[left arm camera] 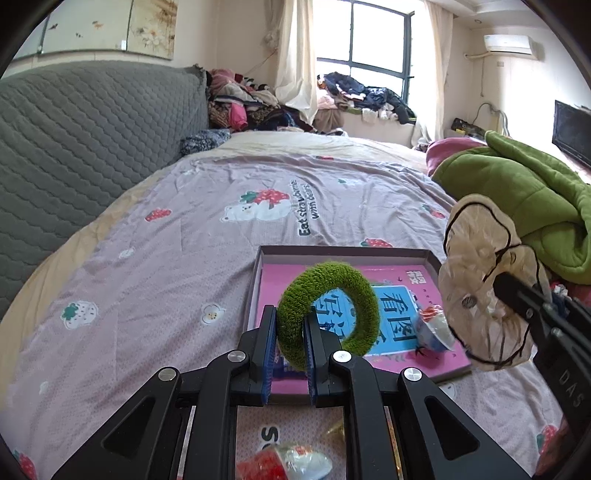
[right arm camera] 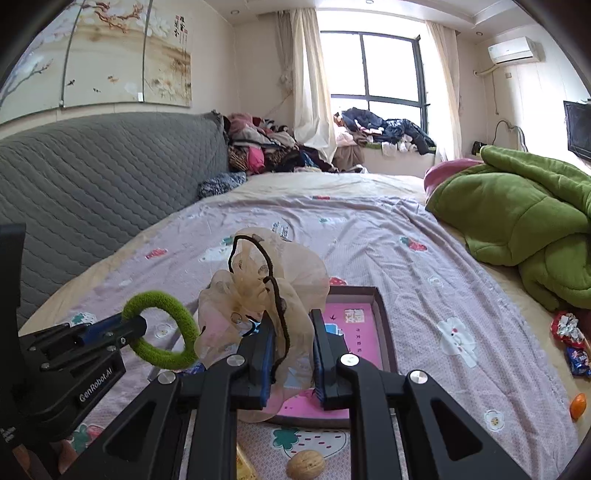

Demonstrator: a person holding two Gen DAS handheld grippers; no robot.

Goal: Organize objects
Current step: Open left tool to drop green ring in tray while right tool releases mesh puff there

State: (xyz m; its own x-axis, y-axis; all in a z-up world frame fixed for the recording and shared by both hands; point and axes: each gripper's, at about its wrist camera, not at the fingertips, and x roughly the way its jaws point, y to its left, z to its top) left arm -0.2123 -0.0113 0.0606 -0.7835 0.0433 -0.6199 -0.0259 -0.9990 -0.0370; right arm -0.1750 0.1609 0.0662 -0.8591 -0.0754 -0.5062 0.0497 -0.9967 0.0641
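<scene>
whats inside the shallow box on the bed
The shallow box holds a pink booklet with a blue panel of Chinese characters, and a small blue-and-white wrapped packet on it. The green ring and sheer beige scrunchie, both held above, hide parts of it.

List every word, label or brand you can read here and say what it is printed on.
"Eat strawberries with bears": bedsheet, partly creased.
"看图写话": pink book in the box, partly hidden by the green hair tie.
"GenRobot.AI": left gripper body.
"DAS": right gripper body, cut off.
Wall painting calligraphy: too small.
</scene>
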